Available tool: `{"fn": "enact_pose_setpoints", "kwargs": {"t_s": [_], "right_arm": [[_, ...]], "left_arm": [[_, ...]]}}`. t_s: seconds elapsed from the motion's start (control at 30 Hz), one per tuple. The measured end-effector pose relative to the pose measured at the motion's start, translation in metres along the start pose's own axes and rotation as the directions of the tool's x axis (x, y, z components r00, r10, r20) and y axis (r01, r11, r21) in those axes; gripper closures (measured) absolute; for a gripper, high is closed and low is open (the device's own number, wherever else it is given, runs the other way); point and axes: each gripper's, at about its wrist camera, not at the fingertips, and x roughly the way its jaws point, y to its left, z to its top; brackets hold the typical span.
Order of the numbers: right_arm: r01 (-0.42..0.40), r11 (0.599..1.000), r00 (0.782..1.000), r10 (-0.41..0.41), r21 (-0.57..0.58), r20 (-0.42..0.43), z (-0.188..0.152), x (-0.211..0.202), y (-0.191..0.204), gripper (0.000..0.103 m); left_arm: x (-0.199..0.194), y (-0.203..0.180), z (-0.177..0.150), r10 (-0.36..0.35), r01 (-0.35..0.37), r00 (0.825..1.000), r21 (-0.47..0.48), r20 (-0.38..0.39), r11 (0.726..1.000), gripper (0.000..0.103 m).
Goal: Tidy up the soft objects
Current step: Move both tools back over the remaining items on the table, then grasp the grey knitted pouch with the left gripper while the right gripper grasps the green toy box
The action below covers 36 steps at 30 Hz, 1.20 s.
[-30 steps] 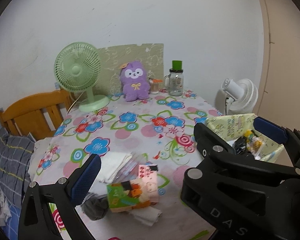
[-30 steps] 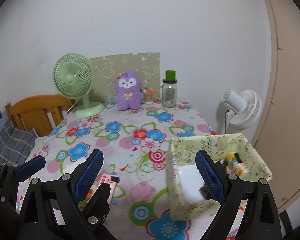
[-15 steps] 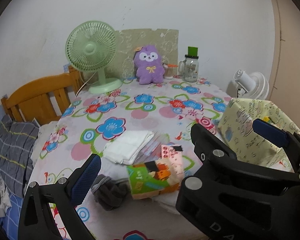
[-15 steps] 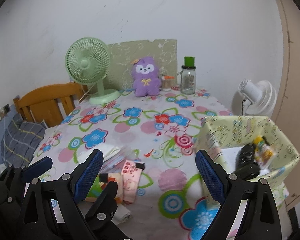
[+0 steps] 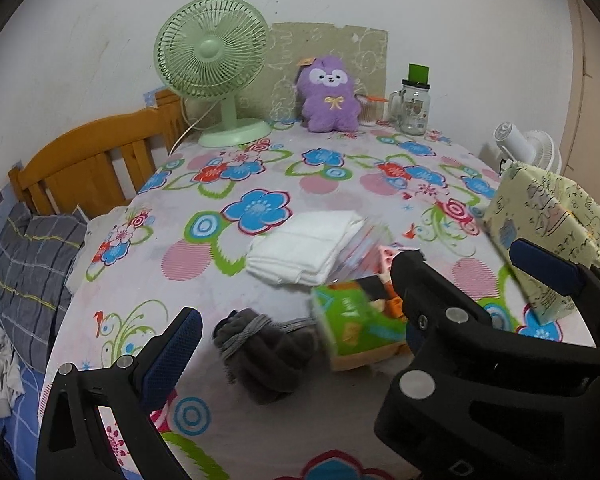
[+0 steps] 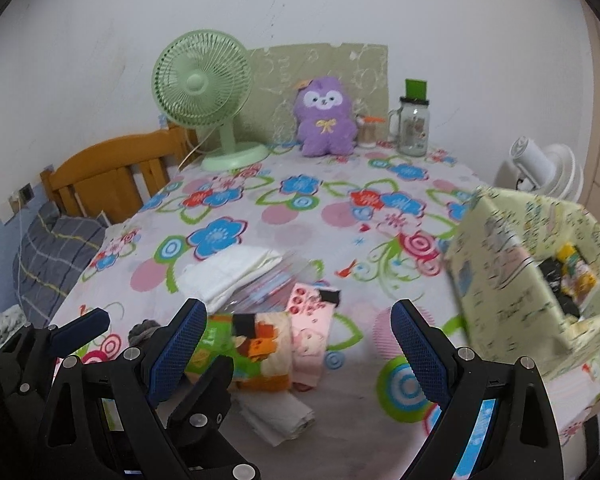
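Note:
A pile of soft things lies near the front of the flowered table point(image 5: 260, 184): a folded white cloth point(image 5: 308, 248) point(image 6: 228, 276), dark grey rolled socks point(image 5: 260, 352) point(image 6: 144, 330), a green and orange packet point(image 5: 356, 328) point(image 6: 244, 344), a pink item point(image 6: 312, 320) and a crumpled white piece point(image 6: 280, 412). A pale green fabric box point(image 5: 548, 232) point(image 6: 520, 280) stands at the right with small items inside. My left gripper point(image 5: 296, 332) is open just above the socks and packet. My right gripper point(image 6: 296, 320) is open over the pink item, beside the left one.
At the back stand a green desk fan point(image 5: 212, 52), a purple plush point(image 5: 330, 96) and a glass jar with a green lid point(image 5: 414, 108). A white fan point(image 6: 540, 164) is beyond the right edge. A wooden headboard point(image 5: 88, 164) and a grey pillow point(image 5: 32, 272) are at the left.
Both grippers have moved down and nearer to the pile, which now looks larger and more central. The fabric box has slid toward the right edge of both views. Both stay open.

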Motion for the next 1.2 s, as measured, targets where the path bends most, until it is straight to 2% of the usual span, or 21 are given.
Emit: {"fn": "enact_pose_setpoints", "kwargs": {"t_s": [0.1, 0.23, 0.53, 0.93, 1.1, 1.2], "right_arm": [[-0.010, 1.000, 1.000, 0.010, -0.008, -0.016, -0.003, 0.006, 0.007, 0.008], [-0.031, 0.999, 0.999, 0.030, -0.017, -0.044, -0.006, 0.014, 0.017, 0.008], [-0.039, 0.999, 0.995, 0.036, -0.033, -0.096, -0.012, 0.030, 0.032, 0.008], [-0.055, 0.999, 0.983, 0.053, -0.003, -0.173, -0.020, 0.052, 0.033, 0.008], [-0.072, 0.997, 0.978, 0.072, 0.008, -0.197, -0.020, 0.055, 0.032, 0.027], [-0.070, 0.998, 0.978, 0.069, 0.004, -0.197, -0.020, 0.053, 0.031, 0.035]], "left_arm": [[0.001, 0.005, -0.003, 0.018, -0.018, 1.000, 0.013, 0.006, 1.000, 0.000], [0.004, 0.012, -0.006, 0.009, -0.009, 1.000, 0.015, -0.007, 1.000, 0.000], [0.018, 0.026, -0.014, 0.019, -0.019, 0.998, -0.009, -0.052, 1.000, 0.000], [0.031, 0.031, -0.019, -0.014, 0.011, 0.996, -0.028, -0.089, 1.000, 0.000], [0.032, 0.029, -0.018, -0.013, 0.011, 0.996, -0.021, -0.093, 1.000, 0.000], [0.032, 0.028, -0.017, -0.010, 0.008, 0.996, -0.021, -0.094, 1.000, 0.000]]}}
